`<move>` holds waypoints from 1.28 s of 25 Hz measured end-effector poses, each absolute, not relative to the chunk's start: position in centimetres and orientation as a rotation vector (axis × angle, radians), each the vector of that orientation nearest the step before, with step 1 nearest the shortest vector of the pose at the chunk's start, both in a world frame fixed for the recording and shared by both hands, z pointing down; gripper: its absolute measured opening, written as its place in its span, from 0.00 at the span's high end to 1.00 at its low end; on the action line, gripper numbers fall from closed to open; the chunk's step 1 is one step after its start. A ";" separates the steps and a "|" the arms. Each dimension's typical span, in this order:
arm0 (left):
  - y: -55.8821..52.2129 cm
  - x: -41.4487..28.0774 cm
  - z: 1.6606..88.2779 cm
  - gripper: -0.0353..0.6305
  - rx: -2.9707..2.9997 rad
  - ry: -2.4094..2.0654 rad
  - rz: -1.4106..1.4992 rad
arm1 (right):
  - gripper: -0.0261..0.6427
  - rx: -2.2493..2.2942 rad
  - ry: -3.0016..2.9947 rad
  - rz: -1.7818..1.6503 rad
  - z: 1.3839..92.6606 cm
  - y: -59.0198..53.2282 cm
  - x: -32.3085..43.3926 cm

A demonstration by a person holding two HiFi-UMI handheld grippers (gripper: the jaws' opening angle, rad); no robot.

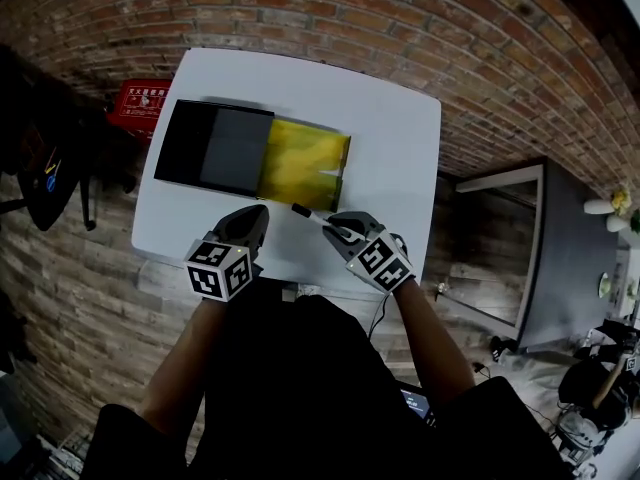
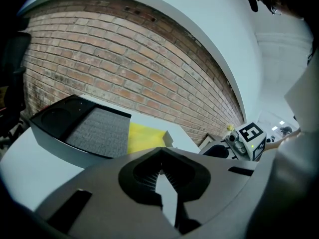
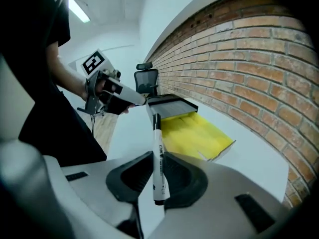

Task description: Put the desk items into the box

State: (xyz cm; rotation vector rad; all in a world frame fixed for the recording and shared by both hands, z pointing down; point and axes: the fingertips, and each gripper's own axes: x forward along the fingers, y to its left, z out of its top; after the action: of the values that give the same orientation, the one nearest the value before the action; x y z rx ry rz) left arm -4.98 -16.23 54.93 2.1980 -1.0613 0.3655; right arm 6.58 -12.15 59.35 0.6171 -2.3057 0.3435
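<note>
Right gripper (image 3: 159,172) was clamped on the white, black-capped marker pen (image 3: 157,146), which I held above the white bench (image 1: 395,138), tip toward the open black-and-yellow box (image 1: 215,150) for loading; left gripper (image 2: 160,158) sat shut, empty.

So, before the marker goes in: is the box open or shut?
Open: the box shows its yellow inside bare; the black part lies beside it, not over it.

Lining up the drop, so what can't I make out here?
- Black box interior: head view, too dark and small to see contents.
- Marker print: right gripper view, too small to read.
- Table near edge: head view, partly hidden by the person's torso.
</note>
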 end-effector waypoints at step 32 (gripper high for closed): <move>-22.1 -7.8 54.5 0.93 2.247 -0.979 0.367 | 0.84 1.132 -2.111 0.693 62.7 -24.8 3.0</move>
State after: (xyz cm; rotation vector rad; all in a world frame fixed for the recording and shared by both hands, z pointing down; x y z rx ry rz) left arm -7.81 -22.09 54.52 2.2467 -0.9791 0.3667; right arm 2.97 -24.81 62.67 1.1320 -2.1110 0.6926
